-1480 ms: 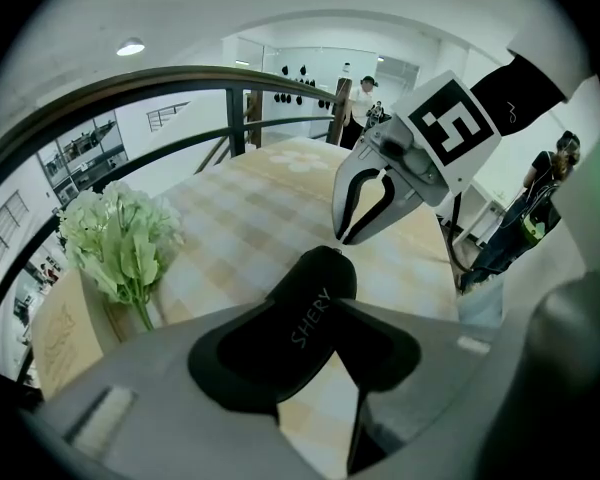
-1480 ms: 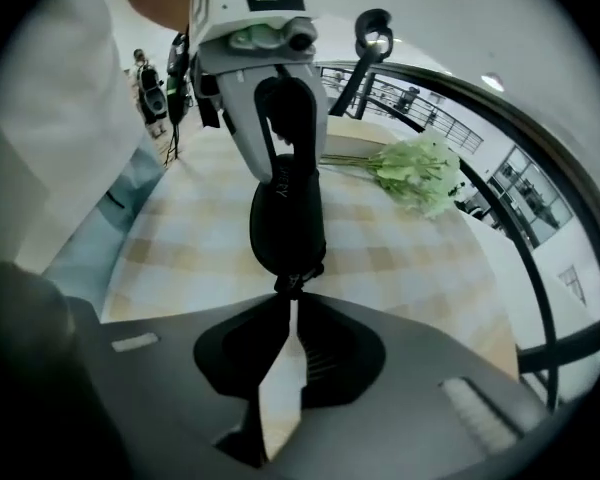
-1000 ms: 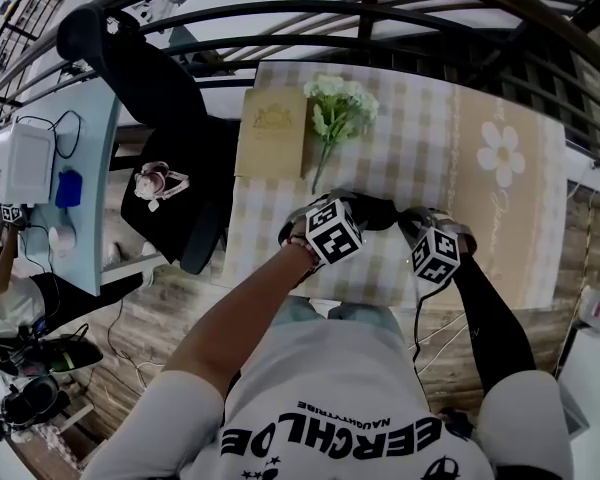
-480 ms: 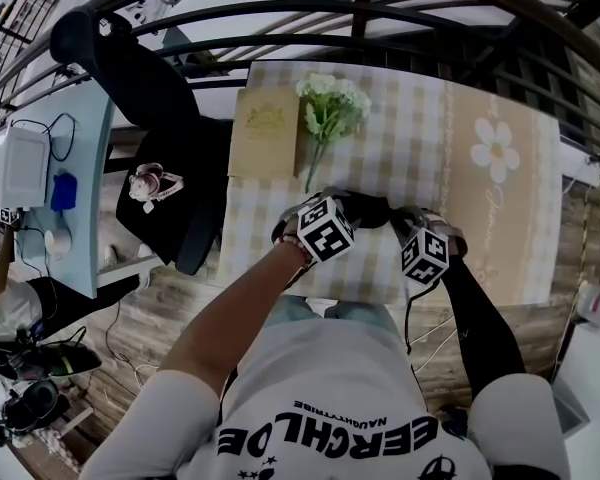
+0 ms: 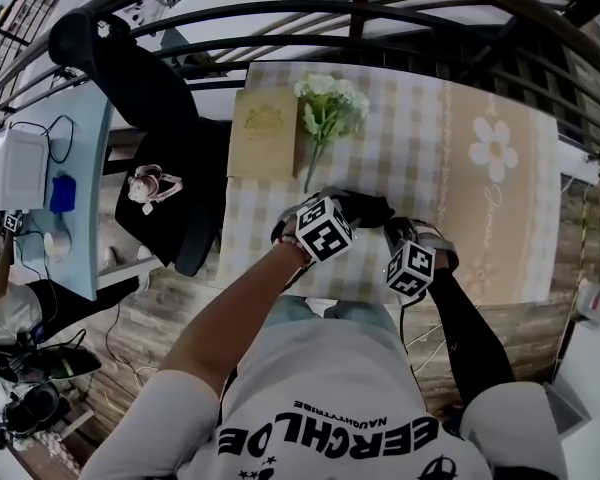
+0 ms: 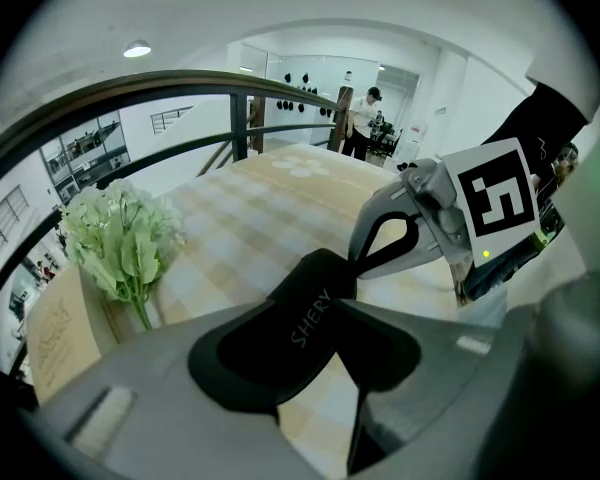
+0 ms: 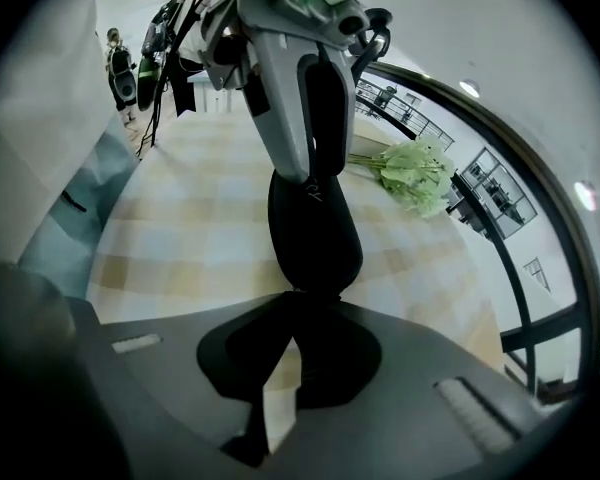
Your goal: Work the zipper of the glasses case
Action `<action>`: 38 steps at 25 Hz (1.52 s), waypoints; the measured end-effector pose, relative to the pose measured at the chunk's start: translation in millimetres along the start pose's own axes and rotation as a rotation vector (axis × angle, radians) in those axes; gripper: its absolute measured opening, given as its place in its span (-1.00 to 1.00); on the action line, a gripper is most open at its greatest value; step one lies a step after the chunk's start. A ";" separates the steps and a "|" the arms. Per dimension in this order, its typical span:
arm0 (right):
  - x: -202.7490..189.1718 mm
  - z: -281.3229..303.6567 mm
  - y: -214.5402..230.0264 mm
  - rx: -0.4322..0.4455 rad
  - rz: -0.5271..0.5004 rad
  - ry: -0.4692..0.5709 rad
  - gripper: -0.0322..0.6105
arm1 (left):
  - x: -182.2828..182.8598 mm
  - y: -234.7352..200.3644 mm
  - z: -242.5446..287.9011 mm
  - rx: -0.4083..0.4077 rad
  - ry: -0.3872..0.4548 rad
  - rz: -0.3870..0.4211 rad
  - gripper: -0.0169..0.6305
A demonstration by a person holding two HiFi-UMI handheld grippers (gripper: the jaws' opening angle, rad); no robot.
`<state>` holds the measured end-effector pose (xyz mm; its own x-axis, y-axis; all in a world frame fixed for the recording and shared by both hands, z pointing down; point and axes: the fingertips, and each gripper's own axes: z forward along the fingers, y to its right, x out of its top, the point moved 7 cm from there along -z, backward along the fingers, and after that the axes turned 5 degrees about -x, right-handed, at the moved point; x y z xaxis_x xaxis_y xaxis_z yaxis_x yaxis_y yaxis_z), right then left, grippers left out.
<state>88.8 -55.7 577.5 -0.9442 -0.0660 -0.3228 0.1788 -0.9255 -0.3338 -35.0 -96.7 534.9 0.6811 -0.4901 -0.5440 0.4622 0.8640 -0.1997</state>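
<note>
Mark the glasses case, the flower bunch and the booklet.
glasses case (image 6: 302,320): left gripper view, its lettered side.
flower bunch (image 5: 330,100): head view, the blossoms.
booklet (image 5: 263,133): head view, middle of the cover.

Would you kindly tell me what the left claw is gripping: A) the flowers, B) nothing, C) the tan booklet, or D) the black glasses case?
D: the left gripper view shows the left claw clamped on the black glasses case, with the flowers lying apart.

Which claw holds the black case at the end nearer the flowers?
The left claw: it clamps the black glasses case at the end toward the white-green flower bunch; the right claw pinches the opposite end, nearer the person.
</note>
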 end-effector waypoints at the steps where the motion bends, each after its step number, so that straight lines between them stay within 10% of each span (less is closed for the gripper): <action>1: 1.3 0.5 -2.2 0.004 0.021 -0.001 -0.80 | -0.3 0.1 0.4 0.000 0.001 0.000 -0.42; 22: -20.7 18.3 91.3 -0.092 0.253 0.029 -0.80 | 27.2 6.7 13.0 -0.047 0.056 -0.037 -0.42; 30: -22.6 27.6 96.1 -0.079 0.235 0.073 -0.80 | 32.1 0.1 12.0 0.023 -0.016 0.099 -0.67; 38: -26.9 27.2 89.0 -0.057 0.198 0.063 -0.80 | 28.3 0.3 16.8 -0.026 0.030 0.029 -0.83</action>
<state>122.6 -146.4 580.5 -0.8704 -0.2195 -0.4407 0.3762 -0.8739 -0.3077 -6.1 -112.3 533.2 0.6768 -0.4616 -0.5735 0.4274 0.8806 -0.2044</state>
